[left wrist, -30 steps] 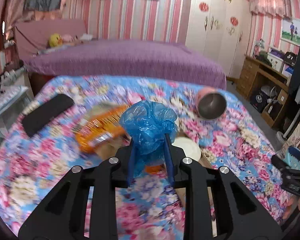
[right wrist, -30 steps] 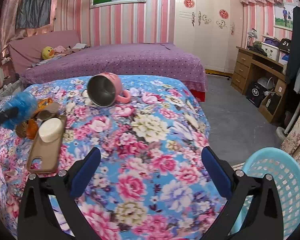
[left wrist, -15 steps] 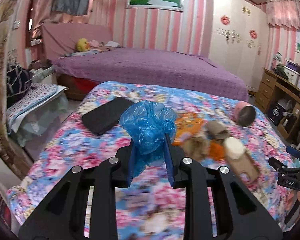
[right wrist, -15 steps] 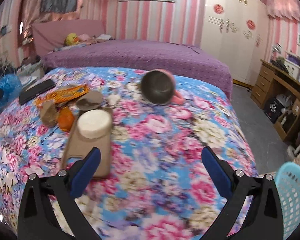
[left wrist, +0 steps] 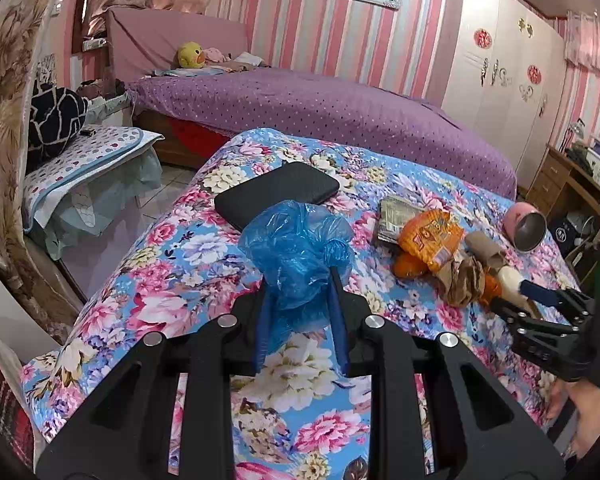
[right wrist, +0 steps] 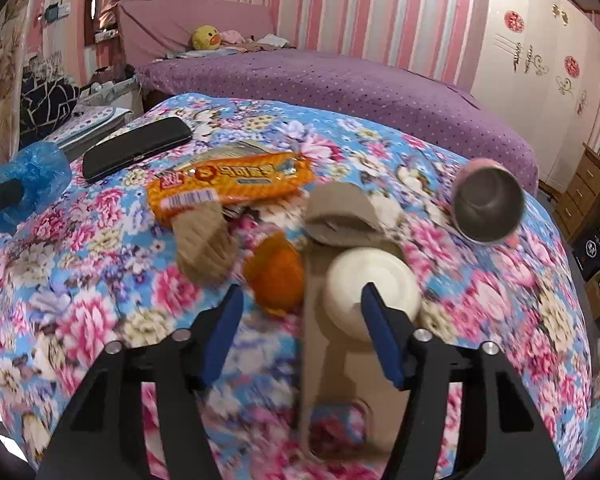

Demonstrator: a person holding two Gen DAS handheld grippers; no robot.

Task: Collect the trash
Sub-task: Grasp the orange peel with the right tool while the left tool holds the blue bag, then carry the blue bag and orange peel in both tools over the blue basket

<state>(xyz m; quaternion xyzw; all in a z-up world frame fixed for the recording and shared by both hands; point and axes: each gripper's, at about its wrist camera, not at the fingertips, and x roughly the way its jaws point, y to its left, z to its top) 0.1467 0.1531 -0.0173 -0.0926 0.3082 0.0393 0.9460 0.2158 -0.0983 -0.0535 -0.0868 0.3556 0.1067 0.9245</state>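
Note:
My left gripper [left wrist: 300,280] is shut on a crumpled blue plastic bag [left wrist: 296,248], held above the near left part of the floral cloth; the bag also shows in the right wrist view [right wrist: 30,178]. My right gripper [right wrist: 300,300] is open, low over the cloth, with an orange peel [right wrist: 276,276] between its fingers and a cream round lid [right wrist: 370,292] at its right finger. Beyond lie an orange snack wrapper [right wrist: 228,184], crumpled brown paper [right wrist: 204,244] and a brown cardboard piece [right wrist: 340,212].
A black phone [left wrist: 276,194] lies at the far left of the floral table [left wrist: 172,264]. A pink metal mug [right wrist: 488,200] lies on its side at the right. A tan phone case [right wrist: 348,368] lies under the lid. A purple bed stands behind.
My right gripper has moved forward and left to the trash pile and narrowed around the orange peel. My left gripper has swung further left with the blue bag.

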